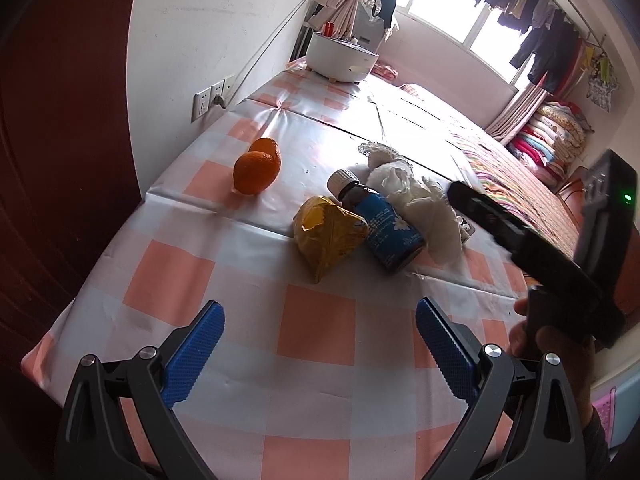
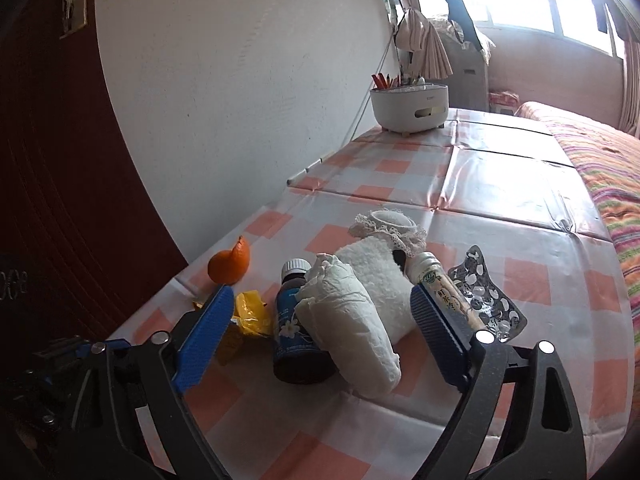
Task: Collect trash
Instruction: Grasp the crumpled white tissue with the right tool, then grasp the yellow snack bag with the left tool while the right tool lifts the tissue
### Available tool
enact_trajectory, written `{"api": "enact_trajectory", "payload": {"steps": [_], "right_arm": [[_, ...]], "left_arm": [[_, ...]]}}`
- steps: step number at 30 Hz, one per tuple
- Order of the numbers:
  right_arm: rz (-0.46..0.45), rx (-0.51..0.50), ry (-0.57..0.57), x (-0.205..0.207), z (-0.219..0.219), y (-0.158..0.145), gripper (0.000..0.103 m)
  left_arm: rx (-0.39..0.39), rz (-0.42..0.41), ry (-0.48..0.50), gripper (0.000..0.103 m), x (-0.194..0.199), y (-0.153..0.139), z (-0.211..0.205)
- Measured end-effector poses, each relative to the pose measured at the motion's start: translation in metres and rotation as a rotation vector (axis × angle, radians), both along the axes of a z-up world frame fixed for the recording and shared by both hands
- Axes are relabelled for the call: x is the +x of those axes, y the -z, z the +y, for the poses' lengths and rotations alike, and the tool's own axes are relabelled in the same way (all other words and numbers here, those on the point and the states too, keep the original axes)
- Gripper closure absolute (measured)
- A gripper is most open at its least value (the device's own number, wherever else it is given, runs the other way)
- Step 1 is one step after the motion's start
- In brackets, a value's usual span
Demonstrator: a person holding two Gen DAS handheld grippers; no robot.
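The crumpled tissue [image 2: 352, 320] lies in a tight cluster on the checked tabletop [image 2: 520, 208], touching the brown bottle [image 2: 296, 332] on its left, a vial [image 2: 444, 296] on its right. The right tool [image 2: 322, 326] stands open around tissue and bottle alike, so closing could trap or tip the bottle. The left tool [image 1: 318, 344] is open, empty, nearer than the yellow wrapper [image 1: 326, 236].

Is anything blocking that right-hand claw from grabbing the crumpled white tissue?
Nothing visible does. The right gripper is open, and the crumpled tissue already lies between its blue pads, untouched. The brown medicine bottle lies right against the tissue inside the same gap, so closing may catch both.
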State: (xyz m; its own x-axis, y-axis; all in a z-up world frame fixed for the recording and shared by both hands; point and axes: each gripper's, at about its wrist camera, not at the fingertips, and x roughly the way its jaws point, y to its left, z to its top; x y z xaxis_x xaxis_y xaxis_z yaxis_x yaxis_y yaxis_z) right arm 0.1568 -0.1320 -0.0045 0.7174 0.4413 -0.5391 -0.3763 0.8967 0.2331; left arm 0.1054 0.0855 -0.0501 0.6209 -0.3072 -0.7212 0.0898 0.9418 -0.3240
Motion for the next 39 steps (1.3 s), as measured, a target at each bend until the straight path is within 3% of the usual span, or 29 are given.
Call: {"api": "enact_trajectory", "payload": {"steps": [4, 8, 11, 18, 29, 34, 39], "right_arm": [[0.055, -0.033, -0.021, 0.015, 0.009, 0.016, 0.029], [0.108, -0.063, -0.032, 0.022, 0.012, 0.031, 0.059], [0.12, -0.026, -0.03, 0.021, 0.005, 0.026, 0.073], [0.134, 0.094, -0.02, 0.007, -0.017, 0.016, 0.075], [0.075, 0.245, -0.008, -0.032, -0.044, -0.012, 0.075], [0.053, 0.283, 0.006, -0.044, -0.057, -0.018, 0.075], [0.036, 0.302, 0.005, -0.05, -0.066, -0.021, 0.074]], "left_arm": [[0.007, -0.001, 0.004, 0.009, 0.002, -0.001, 0.0], [0.008, 0.002, 0.007, 0.009, 0.003, -0.001, 0.0], [0.012, 0.008, 0.006, 0.009, 0.005, 0.0, -0.001], [0.015, 0.024, -0.005, 0.009, 0.01, 0.006, 0.001], [0.046, 0.038, 0.018, 0.009, 0.032, 0.017, -0.013], [0.187, -0.01, 0.01, 0.009, 0.046, 0.019, -0.024], [0.239, 0.002, 0.038, 0.009, 0.064, 0.024, -0.03]]}}
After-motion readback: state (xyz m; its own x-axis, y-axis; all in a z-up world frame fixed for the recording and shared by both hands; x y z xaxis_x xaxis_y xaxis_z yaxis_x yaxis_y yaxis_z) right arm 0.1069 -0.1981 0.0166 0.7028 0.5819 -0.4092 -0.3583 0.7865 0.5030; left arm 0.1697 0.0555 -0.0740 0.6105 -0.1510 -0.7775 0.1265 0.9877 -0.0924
